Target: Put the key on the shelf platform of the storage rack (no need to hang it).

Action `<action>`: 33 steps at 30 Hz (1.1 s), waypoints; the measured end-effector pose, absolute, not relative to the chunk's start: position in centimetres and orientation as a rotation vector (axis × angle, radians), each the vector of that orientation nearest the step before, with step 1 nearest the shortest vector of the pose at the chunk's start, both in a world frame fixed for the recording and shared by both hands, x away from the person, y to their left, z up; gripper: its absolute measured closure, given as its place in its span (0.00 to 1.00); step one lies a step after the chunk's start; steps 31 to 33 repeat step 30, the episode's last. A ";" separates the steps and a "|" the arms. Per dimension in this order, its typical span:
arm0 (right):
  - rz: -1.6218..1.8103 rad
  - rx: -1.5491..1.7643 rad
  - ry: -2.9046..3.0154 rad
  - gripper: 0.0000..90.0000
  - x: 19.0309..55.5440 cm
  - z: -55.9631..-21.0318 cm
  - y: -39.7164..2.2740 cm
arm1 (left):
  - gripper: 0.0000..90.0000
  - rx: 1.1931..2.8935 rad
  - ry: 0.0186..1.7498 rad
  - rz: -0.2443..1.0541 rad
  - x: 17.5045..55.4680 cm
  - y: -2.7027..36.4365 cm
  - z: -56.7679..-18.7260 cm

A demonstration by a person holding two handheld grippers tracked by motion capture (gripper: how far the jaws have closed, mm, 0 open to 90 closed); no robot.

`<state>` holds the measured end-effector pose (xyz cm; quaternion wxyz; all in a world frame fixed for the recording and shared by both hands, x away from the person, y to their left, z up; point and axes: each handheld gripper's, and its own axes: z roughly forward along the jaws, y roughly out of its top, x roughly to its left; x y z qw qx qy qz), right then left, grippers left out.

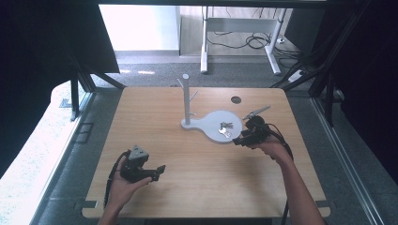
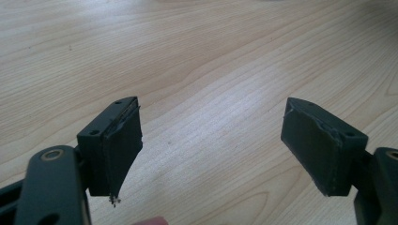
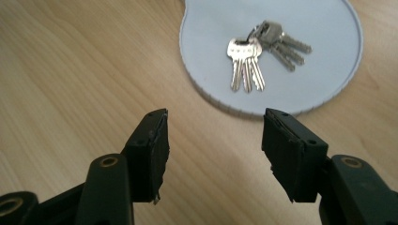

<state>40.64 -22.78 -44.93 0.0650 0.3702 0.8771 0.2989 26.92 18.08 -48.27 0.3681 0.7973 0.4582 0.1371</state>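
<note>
A bunch of silver keys (image 1: pixel 225 128) (image 3: pixel 256 54) lies on the round dish of a light grey stand (image 1: pixel 213 129) (image 3: pixel 309 84) near the table's middle right. The stand's post (image 1: pixel 187 98) rises at its left end with short pegs. My right gripper (image 1: pixel 240 140) (image 3: pixel 213 150) hovers just beside the dish's near right rim, open, nothing between its jaws, which point toward the keys. My left gripper (image 1: pixel 159 171) (image 2: pixel 211 150) rests low over bare wood at the front left, open wide and holding nothing.
The wooden table (image 1: pixel 187 187) has a small dark round hole (image 1: pixel 236 99) at the back right. Beyond the table's far edge stand desk legs and cables (image 1: pixel 253 42) on the floor. Black frame struts flank both sides.
</note>
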 end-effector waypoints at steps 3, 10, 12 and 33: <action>0.957 1.124 2.620 0.47 39.1 -45.6 -24.1 | 0.23 2.051 1.182 0.354 27.0 18.1 -48.4; 1.027 1.114 2.578 0.47 34.9 -46.9 -27.0 | 0.23 2.061 1.181 0.358 27.0 18.1 -48.4; 1.015 1.112 2.569 0.47 34.0 -47.2 -27.4 | 0.23 2.064 1.179 0.360 26.9 18.1 -48.4; 0.962 1.175 2.468 0.45 31.7 -50.8 -29.7 | 0.23 2.074 1.167 0.373 26.7 17.7 -48.3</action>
